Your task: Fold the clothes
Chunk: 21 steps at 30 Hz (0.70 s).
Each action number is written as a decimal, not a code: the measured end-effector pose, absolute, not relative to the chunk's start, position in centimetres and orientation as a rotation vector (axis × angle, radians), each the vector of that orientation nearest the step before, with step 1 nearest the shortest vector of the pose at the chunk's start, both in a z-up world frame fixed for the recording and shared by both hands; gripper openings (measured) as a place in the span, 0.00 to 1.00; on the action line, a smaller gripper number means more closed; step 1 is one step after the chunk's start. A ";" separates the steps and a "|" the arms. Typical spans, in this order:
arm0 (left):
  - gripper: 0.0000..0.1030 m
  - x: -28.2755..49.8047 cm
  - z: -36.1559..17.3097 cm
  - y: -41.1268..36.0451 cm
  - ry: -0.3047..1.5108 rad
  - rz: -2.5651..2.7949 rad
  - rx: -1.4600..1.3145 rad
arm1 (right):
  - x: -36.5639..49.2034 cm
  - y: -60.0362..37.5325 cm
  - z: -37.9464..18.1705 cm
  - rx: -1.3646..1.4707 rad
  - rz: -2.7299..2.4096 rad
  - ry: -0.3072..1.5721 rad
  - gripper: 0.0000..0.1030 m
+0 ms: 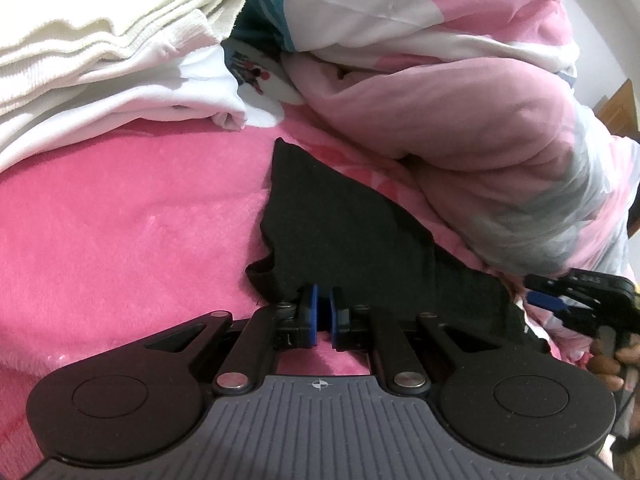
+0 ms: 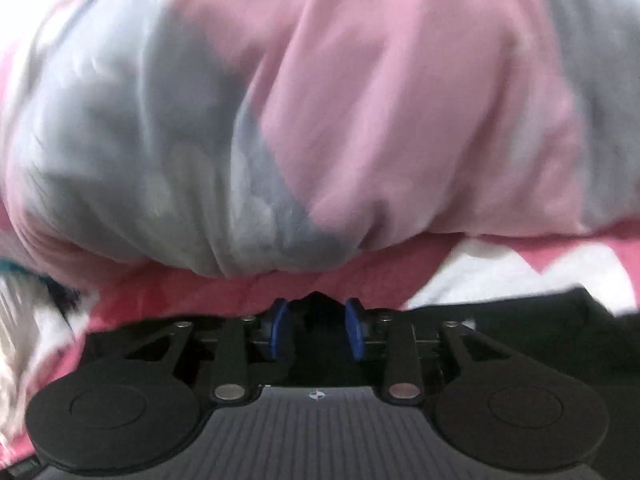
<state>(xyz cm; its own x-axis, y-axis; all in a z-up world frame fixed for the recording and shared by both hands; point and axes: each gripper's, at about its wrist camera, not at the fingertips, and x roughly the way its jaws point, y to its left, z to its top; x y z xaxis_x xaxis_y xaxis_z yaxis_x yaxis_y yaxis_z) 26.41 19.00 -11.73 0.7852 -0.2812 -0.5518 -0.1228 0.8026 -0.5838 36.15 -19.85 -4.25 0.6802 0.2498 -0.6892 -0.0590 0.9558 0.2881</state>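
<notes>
The black garment lies spread on the pink blanket of the bed, one point reaching toward the bunched pink-and-white duvet. The left gripper has its jaws clenched on the garment's near edge. The right gripper sits at the far side of the cloth with jaws released, black fabric showing between them but not pinched (that view is blurred). The risk, as I judge it: with only one edge held, any pull would drag the garment into a bunch, or snag it under the duvet just beside. White folded clothes sit well apart.
</notes>
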 end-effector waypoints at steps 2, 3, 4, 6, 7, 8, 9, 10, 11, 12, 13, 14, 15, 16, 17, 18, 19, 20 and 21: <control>0.07 26.5 -11.7 18.9 0.672 -0.090 -0.638 | 37.5 -18.5 -5.0 0.183 0.185 0.831 0.34; 0.07 26.5 -11.7 18.9 0.672 -0.090 -0.636 | 38.2 -17.9 -5.3 0.149 0.190 0.843 0.34; 0.07 26.5 -11.7 18.9 0.671 -0.090 -0.635 | 38.9 -17.2 -5.6 0.114 0.195 0.855 0.34; 0.07 26.4 -11.7 18.9 0.670 -0.090 -0.635 | 40.0 -16.3 -5.7 0.072 0.221 0.865 0.34; 0.07 26.4 -11.7 18.9 0.670 -0.090 -0.635 | 40.4 -16.0 -5.8 0.047 0.222 0.874 0.34; 0.07 26.4 -11.7 18.9 0.670 -0.090 -0.635 | 40.7 -15.6 -5.9 0.022 0.222 0.882 0.33; 0.07 26.4 -11.6 18.9 0.669 -0.090 -0.634 | 41.0 -15.3 -6.1 -0.003 0.222 0.889 0.33; 0.07 26.4 -11.6 18.9 0.669 -0.090 -0.634 | 40.9 -15.0 -6.3 -0.024 0.219 0.894 0.30; 0.07 26.4 -11.6 18.9 0.669 -0.090 -0.634 | 40.9 -14.8 -6.5 -0.044 0.215 0.898 0.29; 0.07 26.4 -11.6 18.9 0.669 -0.090 -0.635 | 40.8 -14.6 -6.7 -0.065 0.212 0.902 0.28; 0.07 26.3 -11.6 18.9 0.669 -0.090 -0.636 | 40.5 -14.4 -6.6 -0.078 0.222 0.892 0.16; 0.07 26.3 -11.7 18.9 0.669 -0.090 -0.638 | 40.3 -14.4 -6.5 -0.083 0.224 0.882 0.06; 0.08 26.3 -11.7 19.0 0.669 -0.090 -0.640 | 40.1 -14.3 -6.4 -0.088 0.227 0.871 0.06; 0.08 26.3 -11.7 19.0 0.669 -0.090 -0.640 | 39.9 -14.2 -6.2 -0.099 0.220 0.838 0.06; 0.08 26.3 -11.7 19.0 0.669 -0.090 -0.641 | 39.7 -14.2 -6.0 -0.111 0.213 0.805 0.05; 0.08 26.3 -11.7 19.0 0.669 -0.090 -0.641 | 39.6 -14.1 -5.7 -0.122 0.206 0.772 0.05; 0.08 26.3 -11.7 19.0 0.668 -0.090 -0.640 | 39.7 -14.3 -5.7 -0.101 0.204 0.757 0.05; 0.08 26.3 -11.7 19.0 0.668 -0.090 -0.640 | 39.9 -14.5 -5.8 -0.078 0.206 0.749 0.05; 0.08 26.3 -11.7 19.0 0.667 -0.090 -0.639 | 40.1 -14.6 -6.2 -0.071 0.205 0.741 0.05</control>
<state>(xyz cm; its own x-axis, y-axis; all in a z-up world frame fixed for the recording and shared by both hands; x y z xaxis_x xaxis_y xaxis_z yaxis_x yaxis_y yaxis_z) 26.33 18.99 -11.66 0.7890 -0.2762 -0.5488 -0.1208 0.8061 -0.5794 40.08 -14.61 -6.20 0.7190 0.1598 -0.6764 -0.2098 0.9777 0.0079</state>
